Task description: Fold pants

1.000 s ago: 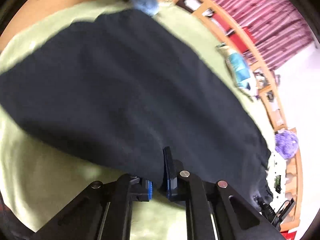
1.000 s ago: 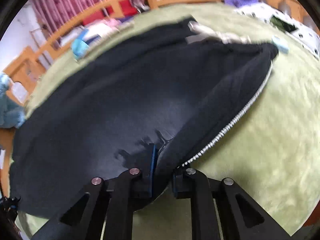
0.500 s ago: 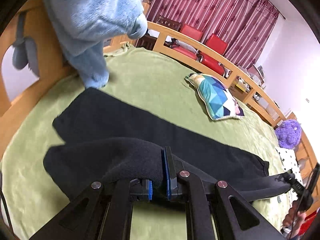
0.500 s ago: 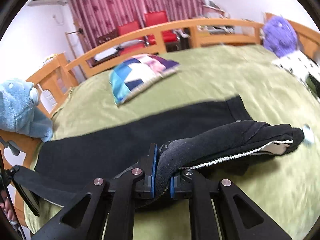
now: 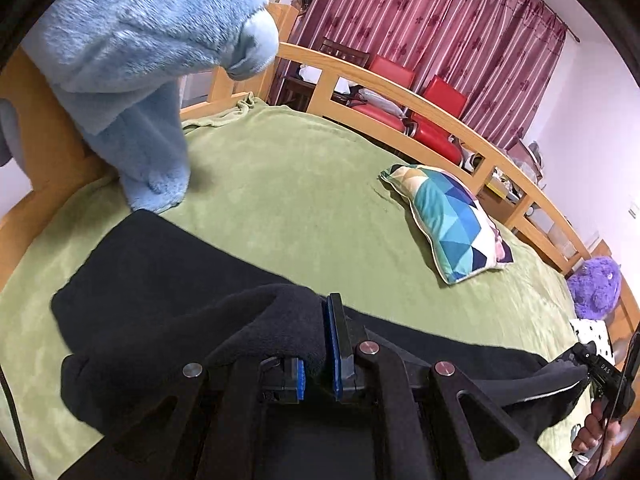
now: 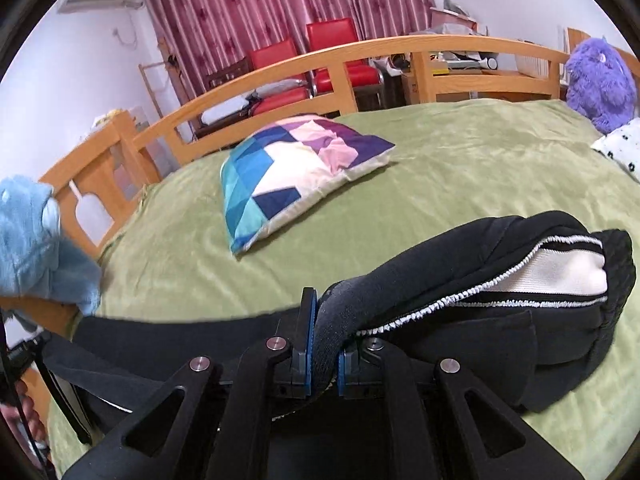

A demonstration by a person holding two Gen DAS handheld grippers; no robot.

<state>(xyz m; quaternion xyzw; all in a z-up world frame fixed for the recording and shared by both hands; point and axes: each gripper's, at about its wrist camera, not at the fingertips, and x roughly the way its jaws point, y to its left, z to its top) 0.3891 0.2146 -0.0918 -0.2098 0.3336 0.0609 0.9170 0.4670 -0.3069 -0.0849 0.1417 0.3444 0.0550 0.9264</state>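
Both views have tilted up from overhead; the pants (image 5: pixel 168 280) now lie folded lengthwise.

Both wrist views low, close over bed (image 5: pixel 304 184), facing headboard rail; share patterned pillow (image 6: pixel 296 172).

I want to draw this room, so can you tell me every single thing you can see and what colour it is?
pants: one, black with a white zip edge, lying on the blanket, pinched at both ends
blanket: one, green, covering the bed
pillow: one, blue, pink, purple and white patches, on the blanket beyond the pants
blue plush toy: one, light blue, at the bed's left end
purple plush toy: one, purple, at the right end
bed rail: one, light wood, behind the pillow
chairs: two, red, behind the rail
curtains: dark red, back wall
left gripper: black, blue pads, shut on the pants
right gripper: same, shut on the pants
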